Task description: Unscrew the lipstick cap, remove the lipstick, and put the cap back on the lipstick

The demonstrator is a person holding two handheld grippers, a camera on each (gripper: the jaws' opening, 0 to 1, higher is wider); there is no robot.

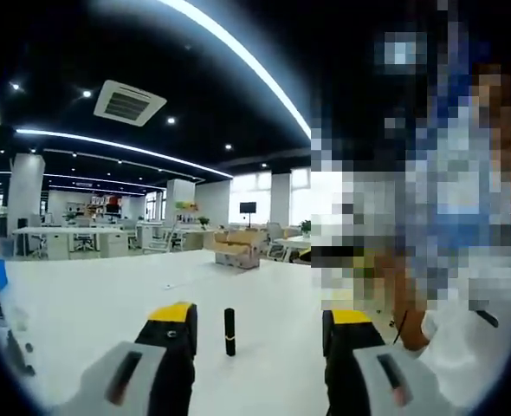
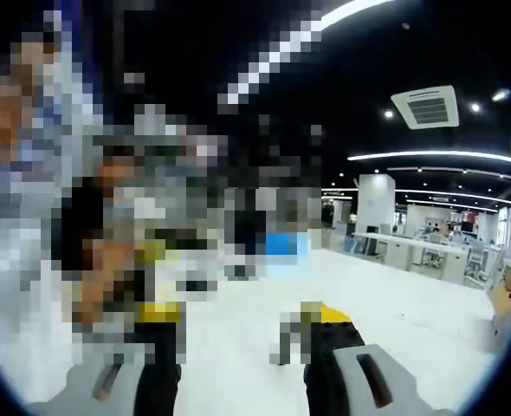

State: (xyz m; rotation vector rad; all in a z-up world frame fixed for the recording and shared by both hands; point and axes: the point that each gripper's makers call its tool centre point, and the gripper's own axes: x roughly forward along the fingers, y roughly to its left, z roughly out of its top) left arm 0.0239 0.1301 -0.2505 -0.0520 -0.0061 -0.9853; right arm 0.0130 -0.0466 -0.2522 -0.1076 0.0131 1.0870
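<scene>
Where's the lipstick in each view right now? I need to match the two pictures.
Left gripper view: the black lipstick stands upright on the white table, low centre, between the left tool's open jaws.
Right gripper view: I cannot pick the lipstick out; mosaic covers much of the picture.
Shared landmark: the square ceiling vent.

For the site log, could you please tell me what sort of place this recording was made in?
Most likely a large open-plan office: rows of white desks with chairs in the background, a ceiling air-conditioning vent, and long strip lights on a dark ceiling. The lipstick stands on a white table.
</scene>
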